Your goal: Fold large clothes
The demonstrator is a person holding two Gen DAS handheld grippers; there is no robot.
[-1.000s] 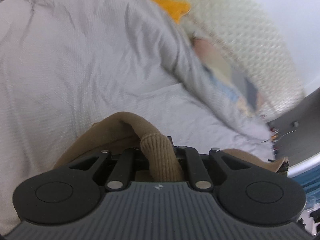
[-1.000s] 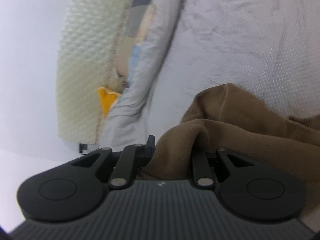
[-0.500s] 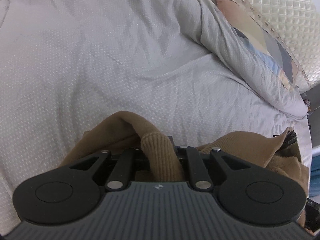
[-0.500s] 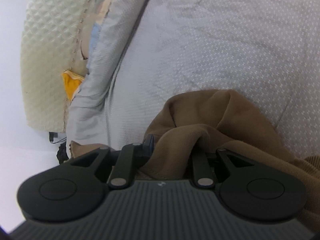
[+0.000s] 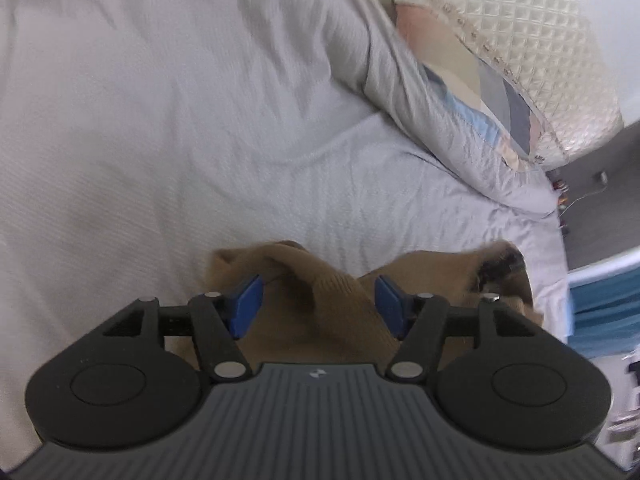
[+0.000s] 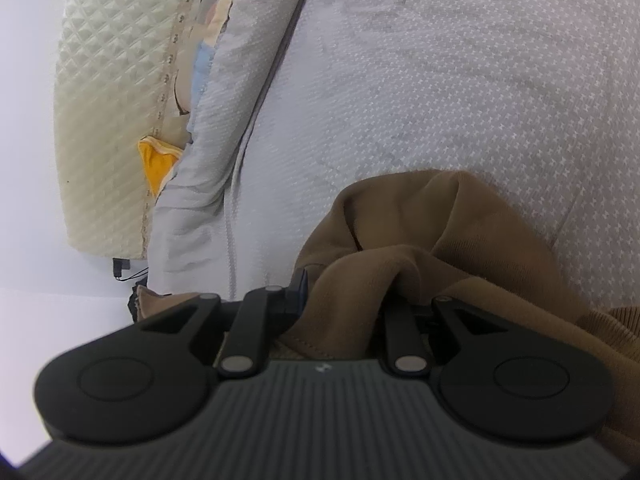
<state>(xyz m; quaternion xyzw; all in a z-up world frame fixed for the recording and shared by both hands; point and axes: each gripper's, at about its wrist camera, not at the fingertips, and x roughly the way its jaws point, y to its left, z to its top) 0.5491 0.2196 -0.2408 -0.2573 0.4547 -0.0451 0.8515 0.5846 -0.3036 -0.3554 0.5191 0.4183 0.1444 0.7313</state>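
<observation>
Left gripper [image 5: 318, 304] was opening, its blue pads [image 5: 245, 306] spread apart with a ribbed fold of the brown sweater [image 5: 320, 312] lying loose between them, neither pad pressing on it. That sweater lay bunched on the grey bedspread [image 5: 160, 140], at the near edge of it, just in front of the gripper. Beyond the sweater the bedspread ran up to a long rolled ridge of the same cloth, and past that ridge, on the far right side of the bedspread, sat a patchwork pillow [image 5: 472, 92] against a cream quilted headboard [image 5: 532, 40].

Right gripper [image 6: 344, 300] stood narrow, clamped on a thick fold of the sweater [image 6: 420, 248], which humped up over its fingers and trailed off to the right across the bedspread [image 6: 440, 80]. To the left of the bedspread in this view stood the headboard [image 6: 108, 100], with an orange cloth [image 6: 154, 162] tucked between it and the bedspread's edge.
</observation>
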